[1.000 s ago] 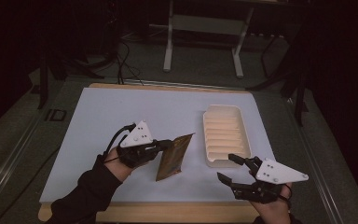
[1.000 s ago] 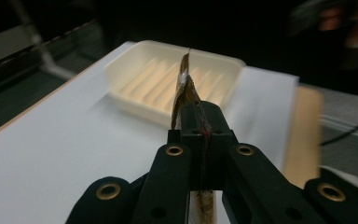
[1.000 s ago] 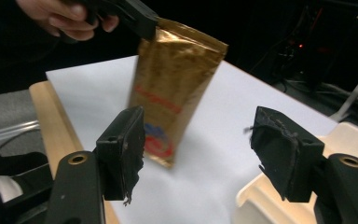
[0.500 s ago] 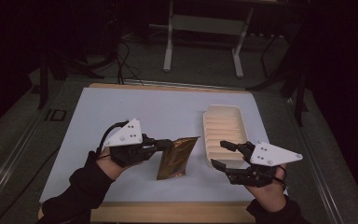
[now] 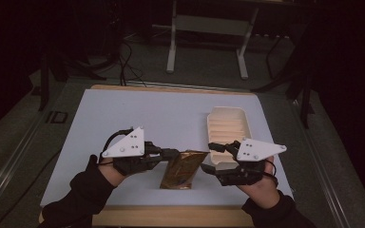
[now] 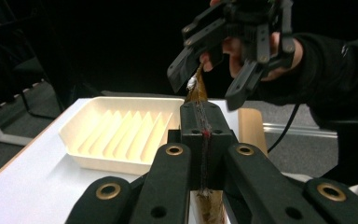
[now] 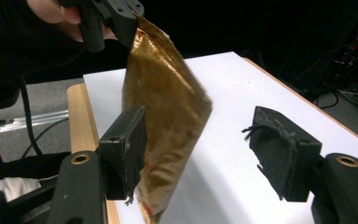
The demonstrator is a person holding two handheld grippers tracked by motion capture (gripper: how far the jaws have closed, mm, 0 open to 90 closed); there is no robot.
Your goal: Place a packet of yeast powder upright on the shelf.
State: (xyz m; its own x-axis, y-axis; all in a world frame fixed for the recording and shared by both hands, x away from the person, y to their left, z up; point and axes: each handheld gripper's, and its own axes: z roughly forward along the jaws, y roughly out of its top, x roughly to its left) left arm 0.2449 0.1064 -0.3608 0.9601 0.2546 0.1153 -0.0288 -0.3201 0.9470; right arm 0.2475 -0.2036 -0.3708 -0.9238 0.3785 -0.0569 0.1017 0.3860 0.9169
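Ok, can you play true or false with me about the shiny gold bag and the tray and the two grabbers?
1. The left gripper has its jaws shut on the gold bag. True.
2. The right gripper is squeezing the bag tight. False: its jaws stand apart, with the bag between them and the far jaw clear of it.
3. The cream tray has ridges along its bottom. True.
4. The bag is lying inside the tray. False: it is held up over the white table, beside the tray.
5. The tray is full of snacks. False: nothing lies in it.
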